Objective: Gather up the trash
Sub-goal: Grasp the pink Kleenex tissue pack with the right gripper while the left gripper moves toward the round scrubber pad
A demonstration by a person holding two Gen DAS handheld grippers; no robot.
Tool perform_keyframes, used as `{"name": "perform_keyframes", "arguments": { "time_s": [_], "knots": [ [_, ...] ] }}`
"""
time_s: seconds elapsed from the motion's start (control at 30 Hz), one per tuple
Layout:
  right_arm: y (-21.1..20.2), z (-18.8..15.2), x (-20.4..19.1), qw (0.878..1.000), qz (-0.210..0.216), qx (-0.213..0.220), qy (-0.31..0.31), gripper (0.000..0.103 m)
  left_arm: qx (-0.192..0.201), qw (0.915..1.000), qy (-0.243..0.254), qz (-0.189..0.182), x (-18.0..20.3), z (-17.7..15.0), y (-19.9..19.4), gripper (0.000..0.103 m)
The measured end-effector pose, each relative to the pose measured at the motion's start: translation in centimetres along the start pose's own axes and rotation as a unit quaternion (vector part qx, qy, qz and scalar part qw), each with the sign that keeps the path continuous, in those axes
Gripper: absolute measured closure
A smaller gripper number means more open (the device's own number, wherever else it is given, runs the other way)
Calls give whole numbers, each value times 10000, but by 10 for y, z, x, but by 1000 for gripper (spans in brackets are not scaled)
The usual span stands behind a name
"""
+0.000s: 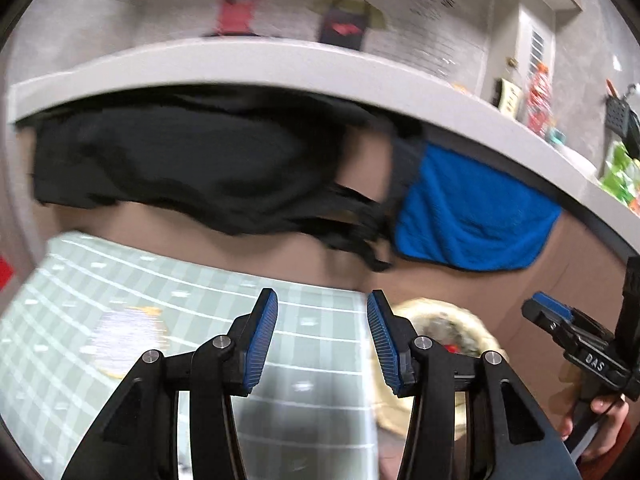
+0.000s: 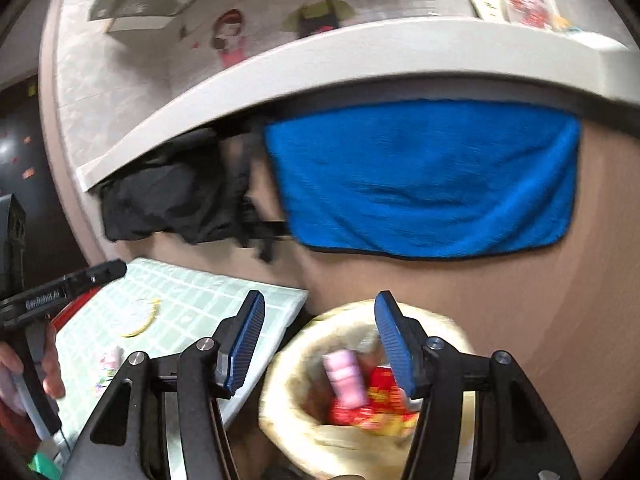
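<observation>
My left gripper (image 1: pixel 322 298) hangs open over a green checked mat (image 1: pixel 200 320), with nothing between its blue pads. A bin lined with a cream bag (image 1: pixel 452 320) shows just behind its right finger. My right gripper (image 2: pixel 320 300) is open and empty above that bin (image 2: pixel 288 392), where a pink bottle (image 2: pixel 345 376) and red wrappers (image 2: pixel 380 402) lie inside. On the mat (image 2: pixel 192 292) lie a white disc with a yellow rim (image 2: pixel 136 320) and a small pink-and-white scrap (image 2: pixel 110 360). The left gripper (image 2: pixel 108 270) reaches in over the mat's left edge.
A blue towel (image 2: pixel 424 180) and a black cloth (image 2: pixel 172 196) hang under a white counter edge (image 2: pixel 320 64) against a brown cabinet front. Packets and boxes (image 1: pixel 536 100) stand on the counter at the right. A hand (image 1: pixel 604 420) holds the right gripper (image 1: pixel 548 306).
</observation>
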State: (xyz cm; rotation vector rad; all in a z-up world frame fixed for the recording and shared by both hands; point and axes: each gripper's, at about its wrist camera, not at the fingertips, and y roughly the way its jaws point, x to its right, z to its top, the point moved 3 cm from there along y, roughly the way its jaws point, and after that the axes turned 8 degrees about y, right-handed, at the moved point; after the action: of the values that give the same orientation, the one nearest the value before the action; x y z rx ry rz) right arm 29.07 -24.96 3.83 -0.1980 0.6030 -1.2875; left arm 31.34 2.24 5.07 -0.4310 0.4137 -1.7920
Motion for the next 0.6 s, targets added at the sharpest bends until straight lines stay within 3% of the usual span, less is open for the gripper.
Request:
{"name": "perform_keyframes", "arguments": {
  "time_s": [0.27, 0.43, 0.6],
  "knots": [
    [24, -30, -104, 9936, 962, -440, -397, 48, 234, 9963, -299, 774, -98, -12, -79, 55],
    [57, -62, -184, 9798, 1512, -994, -855, 48, 264, 9895, -452, 1344, -161, -35, -124, 55],
    [86, -102, -250, 9617, 1790, -1424, -1508, 48, 301, 9809, -699, 1790, -218, -62, -161, 55]
  ]
}}
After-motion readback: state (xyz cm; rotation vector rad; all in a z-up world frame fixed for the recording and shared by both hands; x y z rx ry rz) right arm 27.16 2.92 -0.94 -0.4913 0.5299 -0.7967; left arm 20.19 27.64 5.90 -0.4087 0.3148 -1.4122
